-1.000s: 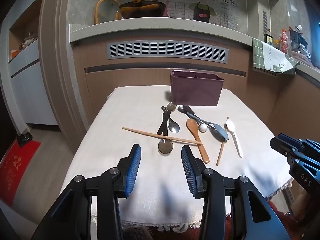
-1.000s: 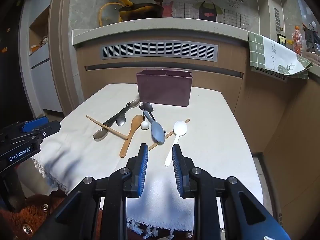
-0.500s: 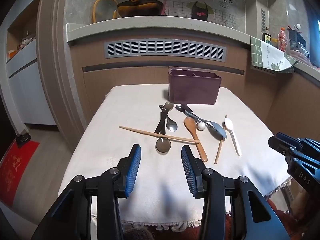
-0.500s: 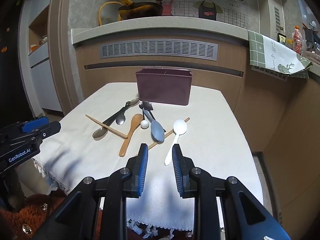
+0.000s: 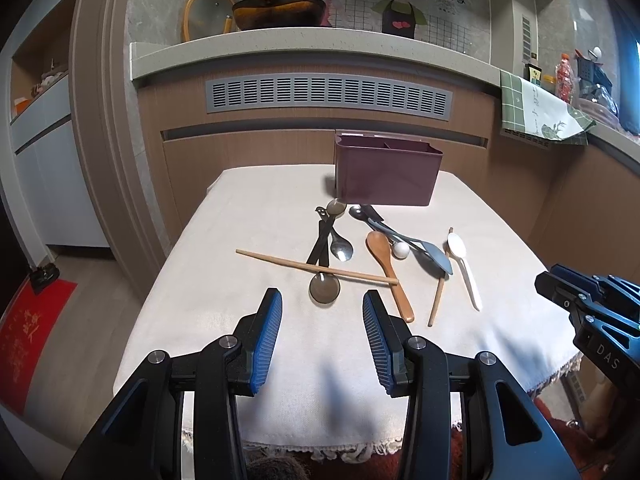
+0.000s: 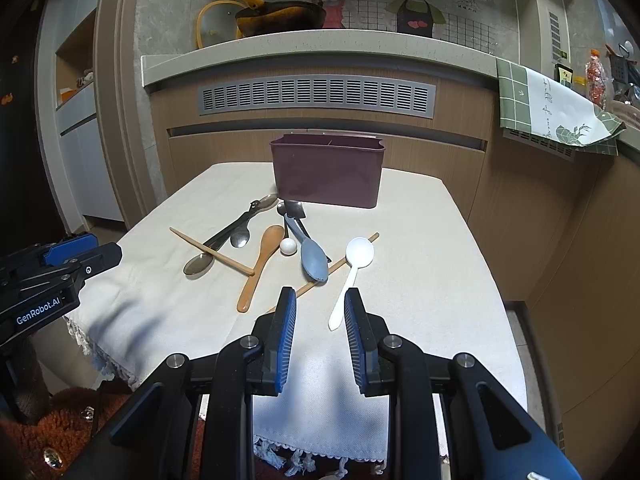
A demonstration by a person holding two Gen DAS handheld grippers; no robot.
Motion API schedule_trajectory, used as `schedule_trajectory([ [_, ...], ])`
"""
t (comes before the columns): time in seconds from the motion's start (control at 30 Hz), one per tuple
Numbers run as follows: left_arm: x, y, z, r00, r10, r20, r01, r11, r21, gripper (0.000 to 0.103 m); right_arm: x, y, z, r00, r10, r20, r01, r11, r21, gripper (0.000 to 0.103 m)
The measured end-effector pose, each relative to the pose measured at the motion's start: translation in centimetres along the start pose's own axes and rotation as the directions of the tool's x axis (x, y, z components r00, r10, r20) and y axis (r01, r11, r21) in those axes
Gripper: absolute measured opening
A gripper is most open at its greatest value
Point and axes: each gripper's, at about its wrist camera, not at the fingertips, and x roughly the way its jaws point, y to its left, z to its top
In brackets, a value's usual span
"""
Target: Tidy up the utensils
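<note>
A dark red utensil box (image 5: 387, 172) (image 6: 327, 171) stands at the far side of the cloth-covered table (image 5: 248, 216) (image 6: 432, 240). Before it lie several loose utensils: a wooden spoon (image 5: 387, 267) (image 6: 262, 262), a white spoon (image 5: 463, 268) (image 6: 354, 270), a grey-blue spoon (image 5: 434, 254) (image 6: 313, 261), metal spoons (image 5: 341, 246) (image 6: 240, 236), a chopstick (image 5: 316, 266) (image 6: 212, 251) and a small white ball-shaped piece (image 5: 401, 250) (image 6: 288, 246). My left gripper (image 5: 322, 330) hovers open over the near edge, empty. My right gripper (image 6: 320, 326) is open and empty too, just short of the white spoon's handle.
A counter with a vent grille (image 5: 328, 94) rises behind the table, bearing a pan (image 5: 276, 12) and a lid. A green checked towel (image 6: 552, 112) hangs at the right. The floor drops away on the left, with a red mat (image 5: 24, 336).
</note>
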Motion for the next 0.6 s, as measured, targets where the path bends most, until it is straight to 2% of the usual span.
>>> schedule_trajectory([
  [0.6, -0.38, -0.36, -0.34, 1.0, -0.003, -0.002, 0.003, 1.0, 0.0, 0.043, 0.08, -0.08, -0.01, 1.0, 0.001, -0.009, -0.001, 1.0, 0.004, 0.024],
])
